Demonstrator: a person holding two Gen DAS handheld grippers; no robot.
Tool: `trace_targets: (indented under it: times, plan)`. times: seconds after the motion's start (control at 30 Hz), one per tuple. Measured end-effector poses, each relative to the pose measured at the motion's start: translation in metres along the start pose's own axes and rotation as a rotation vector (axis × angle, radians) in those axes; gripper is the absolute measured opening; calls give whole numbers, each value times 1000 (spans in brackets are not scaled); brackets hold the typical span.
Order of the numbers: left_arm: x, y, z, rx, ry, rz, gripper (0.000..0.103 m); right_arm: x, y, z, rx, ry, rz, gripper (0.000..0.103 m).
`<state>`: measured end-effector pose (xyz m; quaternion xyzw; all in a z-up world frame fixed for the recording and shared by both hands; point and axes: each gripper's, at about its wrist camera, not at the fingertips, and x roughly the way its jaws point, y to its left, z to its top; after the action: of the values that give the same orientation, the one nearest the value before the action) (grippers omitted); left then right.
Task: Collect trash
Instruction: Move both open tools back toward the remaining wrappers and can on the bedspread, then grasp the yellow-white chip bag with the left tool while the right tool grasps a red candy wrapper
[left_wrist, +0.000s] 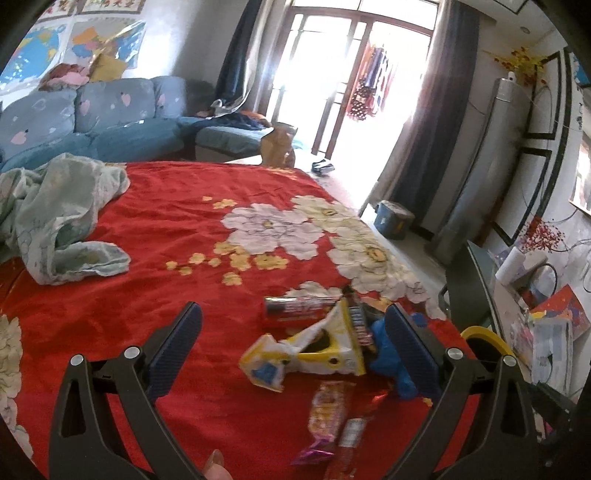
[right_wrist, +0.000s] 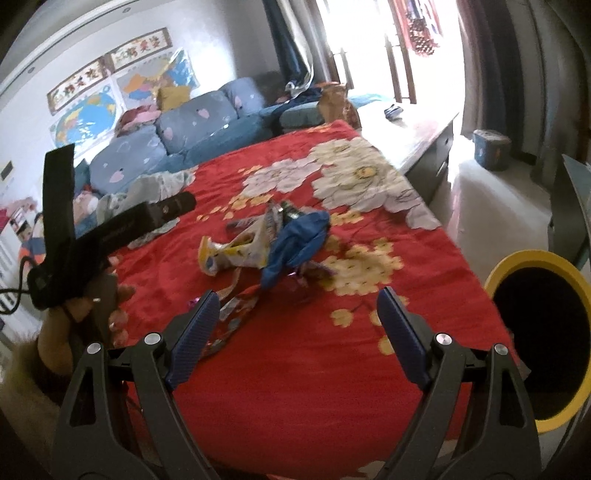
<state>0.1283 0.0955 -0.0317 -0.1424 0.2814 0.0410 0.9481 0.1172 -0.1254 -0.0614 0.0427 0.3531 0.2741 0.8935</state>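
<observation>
A pile of trash lies on the red flowered blanket (left_wrist: 147, 295): a red can (left_wrist: 295, 312), a yellow-white crumpled pack (left_wrist: 314, 350), a blue crumpled bag (left_wrist: 391, 358) and several snack wrappers (left_wrist: 328, 410). My left gripper (left_wrist: 293, 308) is open just above the pile, nothing pressed between its fingers. In the right wrist view the blue bag (right_wrist: 299, 240) and the yellow-white pack (right_wrist: 236, 251) lie ahead of my open, empty right gripper (right_wrist: 297, 295). A wrapper (right_wrist: 236, 306) lies by its left finger. A yellow-rimmed black bin (right_wrist: 543, 332) stands off the blanket's right edge.
A pale green cloth (left_wrist: 62, 221) lies bunched at the blanket's left. A blue sofa (left_wrist: 110, 118) stands behind. On the floor to the right sits a blue tub (left_wrist: 393, 219); a cluttered desk (left_wrist: 535, 325) is at far right. A hand (right_wrist: 74, 314) holds the left gripper (right_wrist: 125, 173).
</observation>
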Motion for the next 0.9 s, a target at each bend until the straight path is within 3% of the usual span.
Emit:
trace_targets:
  times: [0.2,0.6,0.7,0.9]
  plan:
    - [9,22,-2,-41,36,12,96,18,17,-7,-19,52,36,79]
    - [35,43,-13,-110,135,-83,94,52,36,-18,-12,163,95,71]
    - [42,46,-15,-125,157,-107,85,59,41,-20,-15,185,100,70]
    - [59,46,-20,-138,208,-158,79,71,46,-20,-18,210,101,65]
